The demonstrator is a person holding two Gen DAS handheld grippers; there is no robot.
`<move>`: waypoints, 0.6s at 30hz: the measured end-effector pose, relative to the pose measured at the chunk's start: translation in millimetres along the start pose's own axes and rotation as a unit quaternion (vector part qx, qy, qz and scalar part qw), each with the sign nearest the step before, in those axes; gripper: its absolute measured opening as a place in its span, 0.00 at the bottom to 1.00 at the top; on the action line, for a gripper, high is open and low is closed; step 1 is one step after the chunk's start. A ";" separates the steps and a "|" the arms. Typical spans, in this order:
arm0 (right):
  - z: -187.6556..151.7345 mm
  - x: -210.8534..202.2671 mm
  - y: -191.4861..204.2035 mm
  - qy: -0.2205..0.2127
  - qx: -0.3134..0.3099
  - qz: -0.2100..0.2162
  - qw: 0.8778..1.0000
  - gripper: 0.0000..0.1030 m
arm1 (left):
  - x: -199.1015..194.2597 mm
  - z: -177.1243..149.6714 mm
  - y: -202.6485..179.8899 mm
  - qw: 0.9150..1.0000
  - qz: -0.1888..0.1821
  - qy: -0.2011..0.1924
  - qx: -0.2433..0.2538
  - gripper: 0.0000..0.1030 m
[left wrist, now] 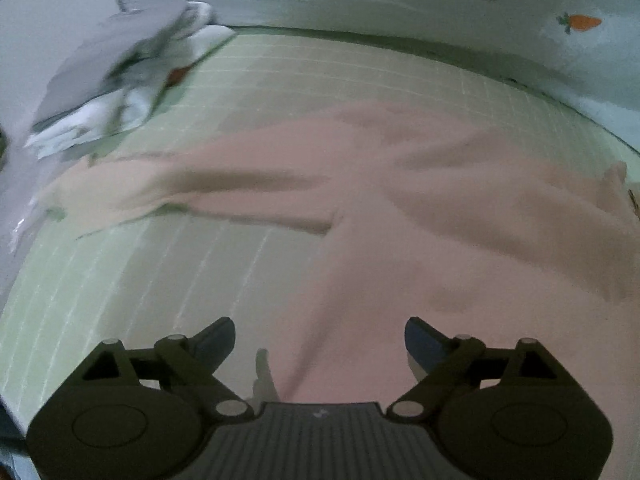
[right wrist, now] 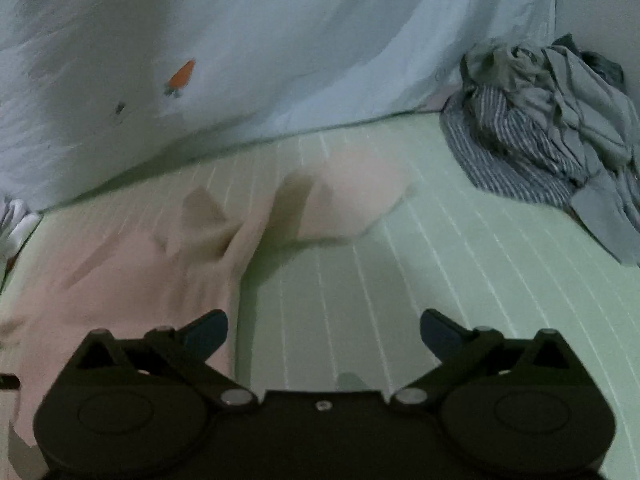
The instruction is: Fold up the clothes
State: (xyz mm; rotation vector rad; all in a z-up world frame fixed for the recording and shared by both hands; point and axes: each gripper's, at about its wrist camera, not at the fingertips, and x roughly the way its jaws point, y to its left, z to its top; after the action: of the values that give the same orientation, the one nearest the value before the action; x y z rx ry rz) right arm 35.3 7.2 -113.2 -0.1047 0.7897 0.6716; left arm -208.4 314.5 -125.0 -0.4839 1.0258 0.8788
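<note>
pink garment [left wrist: 420, 200]: spread flat, creased, on green gridded mat [left wrist: 120, 280], sleeves reaching both ways. left gripper [left wrist: 320, 336], right gripper [right wrist: 324, 328]: jaws wide apart, holding nothing. bare mat beside right sleeve. clothes pile [right wrist: 552, 120] at mat's far right edge.

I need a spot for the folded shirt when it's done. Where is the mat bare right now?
Bare mat lies right of the pink garment, up to the striped clothes heap. Another patch sits under its left sleeve. The far-left corner is crowded by a white-grey pile.
</note>
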 end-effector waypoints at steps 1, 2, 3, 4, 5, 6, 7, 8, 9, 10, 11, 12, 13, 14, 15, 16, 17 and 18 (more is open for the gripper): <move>7.8 8.8 -0.6 -0.002 0.005 -0.001 1.000 1.00 | 6.7 6.4 -4.7 1.000 0.001 0.001 0.003 0.89; 15.5 17.5 -1.0 -0.004 0.009 -0.002 1.000 1.00 | 14.3 13.0 -9.4 1.000 0.002 0.003 0.007 0.89; 24.5 28.9 -1.3 -0.003 0.010 -0.004 1.000 1.00 | 21.1 18.8 -13.4 1.000 0.002 0.008 0.009 0.89; 34.2 41.8 -1.5 -0.001 0.008 -0.007 1.000 1.00 | 27.3 23.7 -16.9 1.000 0.003 0.014 0.010 0.89; 43.0 53.2 -1.0 0.004 0.008 -0.009 1.000 1.00 | 32.3 27.4 -19.1 1.000 0.002 0.022 0.008 0.89; 51.9 64.1 -0.3 0.012 0.010 -0.006 1.000 1.00 | 36.5 30.3 -20.6 1.000 0.002 0.030 0.003 0.89; 61.1 75.0 0.3 0.022 0.013 -0.002 1.000 1.00 | 39.6 31.9 -22.3 0.999 0.001 0.035 -0.001 0.90; 68.6 85.2 2.4 0.028 0.013 0.001 1.000 1.00 | 42.3 32.0 -24.0 0.999 0.001 0.038 -0.002 0.90; 75.3 94.9 5.2 0.032 0.011 0.003 0.999 1.00 | 44.4 31.6 -25.5 0.999 0.003 0.037 -0.005 0.95; 82.0 104.7 8.1 0.035 0.009 0.005 0.999 1.00 | 45.4 31.0 -25.7 0.999 0.005 0.036 -0.011 0.99; 85.0 110.9 8.4 0.039 0.010 0.006 0.999 1.00 | 46.3 30.3 -25.1 0.999 0.007 0.037 -0.019 1.00; 86.0 115.2 7.5 0.043 0.014 0.006 0.999 1.00 | 47.1 29.7 -24.6 0.999 0.008 0.038 -0.027 1.00; 87.1 119.6 6.5 0.047 0.017 0.006 0.999 0.96 | 47.5 28.9 -23.0 0.999 0.006 0.039 -0.037 1.00; 88.2 124.0 5.5 0.051 0.020 0.007 0.998 0.89 | 47.6 28.1 -20.9 0.998 0.002 0.040 -0.047 1.00; 89.3 128.4 4.6 0.055 0.024 0.007 0.998 0.86 | 47.4 27.7 -20.9 0.998 0.001 0.039 -0.049 1.00; 90.4 132.8 3.6 0.059 0.027 0.007 0.998 0.81 | 47.1 27.5 -22.1 0.998 0.002 0.037 -0.045 1.00; 91.4 137.2 2.7 0.063 0.030 0.007 0.998 0.70 | 47.1 27.7 -22.6 0.998 0.002 0.037 -0.044 1.00; 92.5 141.6 1.7 0.067 0.034 0.007 0.997 0.61 | 47.2 28.0 -22.8 0.998 0.002 0.038 -0.045 1.00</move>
State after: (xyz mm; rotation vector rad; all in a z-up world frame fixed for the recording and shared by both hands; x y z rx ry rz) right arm 164.0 112.4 -144.4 -0.0829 0.9411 0.6561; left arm -164.0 340.1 -155.0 -0.5955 1.0607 0.9180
